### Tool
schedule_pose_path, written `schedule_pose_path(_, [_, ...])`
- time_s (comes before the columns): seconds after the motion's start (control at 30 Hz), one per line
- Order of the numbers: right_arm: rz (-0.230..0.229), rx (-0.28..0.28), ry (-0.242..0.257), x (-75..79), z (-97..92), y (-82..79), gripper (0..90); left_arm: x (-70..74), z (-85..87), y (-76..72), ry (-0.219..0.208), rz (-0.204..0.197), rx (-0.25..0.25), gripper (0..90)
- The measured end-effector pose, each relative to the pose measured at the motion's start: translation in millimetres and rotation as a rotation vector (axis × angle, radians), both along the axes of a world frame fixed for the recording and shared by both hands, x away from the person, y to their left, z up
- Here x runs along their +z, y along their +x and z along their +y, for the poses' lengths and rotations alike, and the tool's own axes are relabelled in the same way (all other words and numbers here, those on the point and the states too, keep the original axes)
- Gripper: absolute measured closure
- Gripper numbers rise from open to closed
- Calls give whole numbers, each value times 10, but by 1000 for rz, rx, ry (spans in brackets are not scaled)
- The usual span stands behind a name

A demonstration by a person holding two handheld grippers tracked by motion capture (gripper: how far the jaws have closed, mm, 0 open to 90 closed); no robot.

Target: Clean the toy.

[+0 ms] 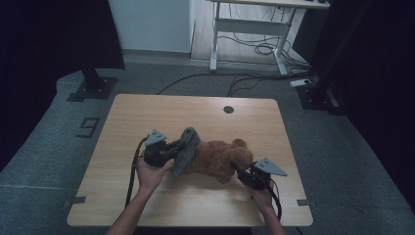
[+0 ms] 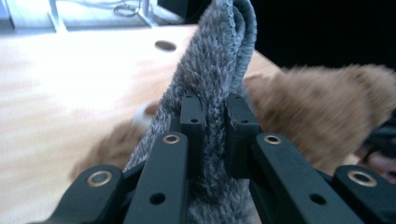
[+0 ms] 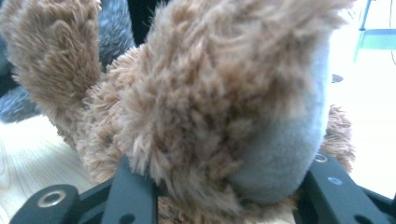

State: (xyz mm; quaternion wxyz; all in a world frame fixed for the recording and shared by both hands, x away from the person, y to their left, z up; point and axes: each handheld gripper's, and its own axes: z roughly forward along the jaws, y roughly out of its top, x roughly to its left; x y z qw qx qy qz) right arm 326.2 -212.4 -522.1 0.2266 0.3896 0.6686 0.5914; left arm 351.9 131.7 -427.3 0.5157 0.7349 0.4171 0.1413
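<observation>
A brown teddy bear (image 1: 218,159) lies on its side in the middle of the wooden table (image 1: 147,112). A grey fuzzy cloth (image 1: 187,147) stands up at its left end, pinched in my left gripper (image 1: 177,152). In the left gripper view the folded cloth (image 2: 210,60) rises between the two pads of the left gripper (image 2: 215,107), with the bear (image 2: 317,107) behind it. My right gripper (image 1: 241,171) is at the bear's right end. In the right gripper view a furry part of the bear with a grey felt patch (image 3: 285,154) fills the gap of the right gripper (image 3: 219,191), whose pads are hidden by fur.
A round cable hole (image 1: 228,109) sits near the table's far edge. Beyond the table stand a white desk frame (image 1: 249,24) with cables on the floor, a black stand base (image 1: 93,88) at the left and another (image 1: 318,95) at the right.
</observation>
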Motion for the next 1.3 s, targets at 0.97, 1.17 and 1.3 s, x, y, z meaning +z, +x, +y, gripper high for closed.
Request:
schedule_pose_path(0.97, [72,-37,-17,-31,21,67,608,-253,-1061,-83,226,-14,-228,809])
schedule_pose_path(1.17, [78,-26,-5,-53,-12,86,610,-325,-673,-182,225,-28,-159,806])
schedule_pose_path(1.3, [80,-10,7,-73,-34,101,610,-415,-424,-203,193,-1,-138,805])
